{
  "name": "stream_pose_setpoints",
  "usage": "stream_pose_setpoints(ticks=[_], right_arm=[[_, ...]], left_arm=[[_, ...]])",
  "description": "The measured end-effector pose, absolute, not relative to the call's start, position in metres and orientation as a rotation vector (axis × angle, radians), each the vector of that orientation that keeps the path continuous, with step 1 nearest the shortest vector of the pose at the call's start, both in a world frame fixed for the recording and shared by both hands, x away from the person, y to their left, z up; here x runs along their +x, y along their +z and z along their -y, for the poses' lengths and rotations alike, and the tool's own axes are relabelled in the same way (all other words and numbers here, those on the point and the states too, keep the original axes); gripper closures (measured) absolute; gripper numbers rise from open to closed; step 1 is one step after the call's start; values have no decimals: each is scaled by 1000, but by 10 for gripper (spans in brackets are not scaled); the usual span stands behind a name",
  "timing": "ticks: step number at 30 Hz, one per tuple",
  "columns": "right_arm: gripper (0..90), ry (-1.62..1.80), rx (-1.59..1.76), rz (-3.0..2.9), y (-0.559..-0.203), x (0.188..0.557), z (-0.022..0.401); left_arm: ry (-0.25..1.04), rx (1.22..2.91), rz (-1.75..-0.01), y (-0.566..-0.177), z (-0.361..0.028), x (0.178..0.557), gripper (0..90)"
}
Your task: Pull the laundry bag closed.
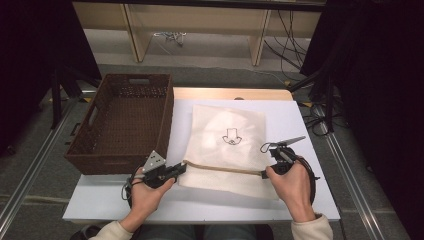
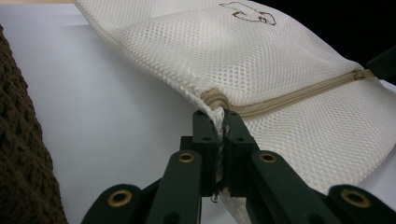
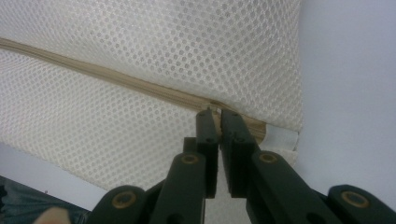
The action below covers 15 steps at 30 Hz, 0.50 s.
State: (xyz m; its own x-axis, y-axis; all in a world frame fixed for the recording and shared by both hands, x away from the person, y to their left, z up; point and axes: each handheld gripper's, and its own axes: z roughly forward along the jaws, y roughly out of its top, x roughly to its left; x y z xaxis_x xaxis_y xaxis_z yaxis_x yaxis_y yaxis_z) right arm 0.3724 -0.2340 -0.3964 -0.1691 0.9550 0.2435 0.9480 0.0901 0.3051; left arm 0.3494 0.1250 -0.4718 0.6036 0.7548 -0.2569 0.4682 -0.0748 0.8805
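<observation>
At the near edge of the white tabletop (image 1: 100, 200), two hands are seen coming in from below, each holding a black two-jaw gripper. The left gripper (image 1: 181, 167) is closed on the left end of a cream-white mesh zip bag (image 1: 227, 145); in the left gripper view (image 2: 221, 122) its jaws are pressed together on the fabric edge just below the end of the tan zipper (image 2: 289, 98). The right gripper (image 1: 264, 174) sits at the zipper's right end; in the right gripper view (image 3: 214, 119) the jaws are nearly together around the zipper line, with a thin gap visible, and what exactly is pinched cannot be told.

The bag is laid flat on the table, roughly central, between the two grippers. It is made of fine honeycomb mesh, rectangular, with soft folds. The zipper is run across its near part from left to right, drawn taut and raised slightly. A small dark outline drawing (image 1: 232, 137) is printed on the upper panel.

Farther left, a dark brown woven rectangular basket (image 1: 100, 150) is stood at the table's left edge, beside the bag but apart from it. Beyond the table, pale wooden shelving (image 1: 200, 25) and loose cables (image 1: 170, 36) on the floor are noted.
</observation>
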Motion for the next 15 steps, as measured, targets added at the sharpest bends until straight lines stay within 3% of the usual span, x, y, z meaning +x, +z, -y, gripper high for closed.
stream_pose_setpoints(ticks=[15], right_arm=[[874, 602, 2015, -2293, -395, 371, 233]], left_arm=[[328, 1721, -1017, -472, -125, 349, 853]])
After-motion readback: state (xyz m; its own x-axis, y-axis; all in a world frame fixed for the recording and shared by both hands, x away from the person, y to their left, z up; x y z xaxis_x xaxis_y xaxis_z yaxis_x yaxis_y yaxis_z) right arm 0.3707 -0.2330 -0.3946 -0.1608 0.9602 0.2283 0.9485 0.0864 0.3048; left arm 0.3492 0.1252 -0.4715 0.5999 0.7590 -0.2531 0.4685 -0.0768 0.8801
